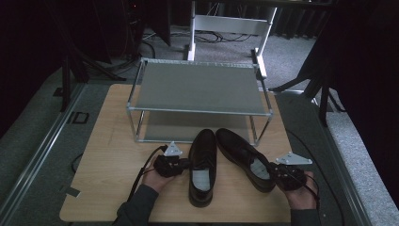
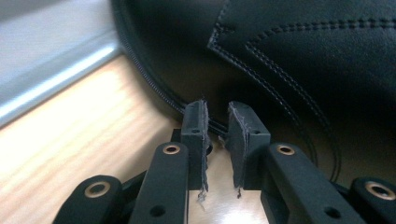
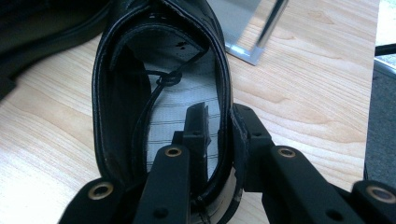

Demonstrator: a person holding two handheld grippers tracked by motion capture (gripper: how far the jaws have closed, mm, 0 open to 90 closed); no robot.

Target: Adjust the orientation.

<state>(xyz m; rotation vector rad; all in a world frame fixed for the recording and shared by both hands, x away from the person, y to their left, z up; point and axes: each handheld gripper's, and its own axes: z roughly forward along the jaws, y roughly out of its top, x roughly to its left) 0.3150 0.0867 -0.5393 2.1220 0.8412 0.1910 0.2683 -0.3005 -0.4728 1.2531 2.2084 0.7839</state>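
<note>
Two black leather dress shoes stand on the wooden table (image 1: 113,155), toes toward a metal shoe rack (image 1: 197,87). My left gripper (image 1: 185,164) lies beside the left shoe (image 1: 203,165). In the left gripper view its pads (image 2: 217,109) sit a narrow gap apart with nothing between them, tips almost at the shoe's stitched side (image 2: 289,60). My right gripper (image 1: 277,173) is at the heel of the right shoe (image 1: 244,157). In the right gripper view it (image 3: 219,114) is shut on the shoe's heel wall (image 3: 225,84), one pad inside over the striped insole (image 3: 177,107), one outside.
The two-tier rack fills the table's far half, both shelves bare; its lower rail (image 2: 56,79) and a front foot (image 3: 243,46) are close to the shoes. Bare wood lies left and right of the shoes. Dark stands and cables surround the table on the floor.
</note>
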